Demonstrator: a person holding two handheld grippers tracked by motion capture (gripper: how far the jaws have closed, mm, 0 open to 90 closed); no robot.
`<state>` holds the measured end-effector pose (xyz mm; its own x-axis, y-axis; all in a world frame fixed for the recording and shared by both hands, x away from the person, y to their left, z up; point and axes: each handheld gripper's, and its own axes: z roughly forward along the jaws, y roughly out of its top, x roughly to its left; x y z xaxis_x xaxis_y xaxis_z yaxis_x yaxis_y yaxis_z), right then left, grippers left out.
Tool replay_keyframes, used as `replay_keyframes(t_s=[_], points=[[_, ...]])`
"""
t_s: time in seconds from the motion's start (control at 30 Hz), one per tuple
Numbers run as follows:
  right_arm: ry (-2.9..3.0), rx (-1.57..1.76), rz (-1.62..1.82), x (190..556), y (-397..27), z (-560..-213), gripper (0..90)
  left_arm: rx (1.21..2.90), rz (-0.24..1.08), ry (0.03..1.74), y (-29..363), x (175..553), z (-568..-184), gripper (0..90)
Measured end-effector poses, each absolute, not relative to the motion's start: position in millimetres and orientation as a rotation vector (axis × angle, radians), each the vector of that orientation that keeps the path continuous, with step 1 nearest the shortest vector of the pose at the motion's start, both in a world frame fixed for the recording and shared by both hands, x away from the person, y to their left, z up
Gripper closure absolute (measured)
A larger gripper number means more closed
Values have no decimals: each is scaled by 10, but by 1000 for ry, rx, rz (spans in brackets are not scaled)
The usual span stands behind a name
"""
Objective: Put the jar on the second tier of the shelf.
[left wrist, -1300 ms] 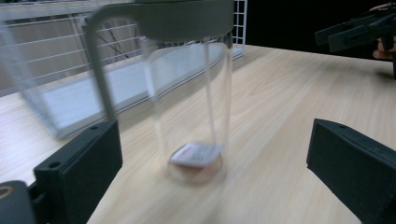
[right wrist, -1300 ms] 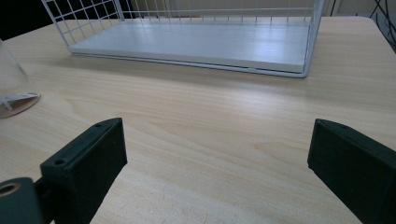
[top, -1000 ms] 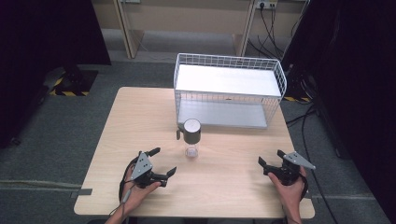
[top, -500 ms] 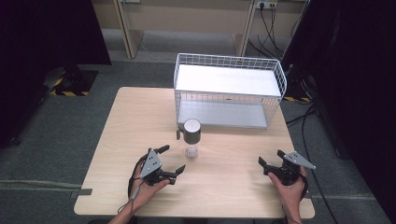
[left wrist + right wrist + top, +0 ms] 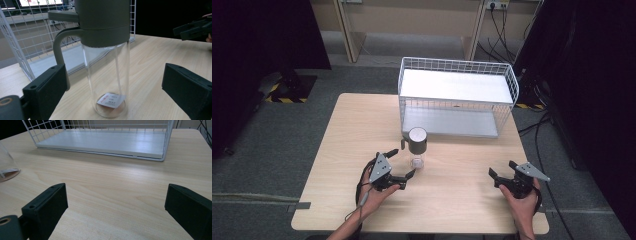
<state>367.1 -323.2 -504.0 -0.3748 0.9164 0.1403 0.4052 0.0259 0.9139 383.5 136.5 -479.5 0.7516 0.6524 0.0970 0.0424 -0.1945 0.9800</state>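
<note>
Since 1 s ago, my left gripper (image 5: 402,161) moved up to the bottle (image 5: 417,149), jaws narrowing slightly but spread, bottle between, untouched.
Bottle upright mid-desk (image 5: 462,190) before wire basket (image 5: 457,65); looks light, stiff, slick, breakable; I'd grip clear wall below lid. Right gripper (image 5: 500,169) jaws spread, empty.

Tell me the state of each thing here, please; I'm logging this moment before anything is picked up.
Bottle: upright on the table, grey lid on, empty but for a paper slip at the bottom, not gripped.
Wire rack: upright at the table's far side, both shelves bare.
Left gripper: open, jaws just been closing, either side of the bottle without touching it.
Right gripper: open, holding nothing.
</note>
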Motion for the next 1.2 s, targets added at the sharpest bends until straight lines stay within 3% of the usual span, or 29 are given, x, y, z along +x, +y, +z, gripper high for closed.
replay_keyframes(t_s=[0.83,1.03,1.2], points=[[1809,1342,1334,3672,-3233,-5041,48,1696,543,593,1167,4076,-4865,86],[1808,1342,1334,3671,-3233,-5041,48,1680,502,616,1114,4146,-4892,118],[1807,1341,1337,3671,-3235,-5041,48,1678,502,628,1061,4184,-4904,207]])
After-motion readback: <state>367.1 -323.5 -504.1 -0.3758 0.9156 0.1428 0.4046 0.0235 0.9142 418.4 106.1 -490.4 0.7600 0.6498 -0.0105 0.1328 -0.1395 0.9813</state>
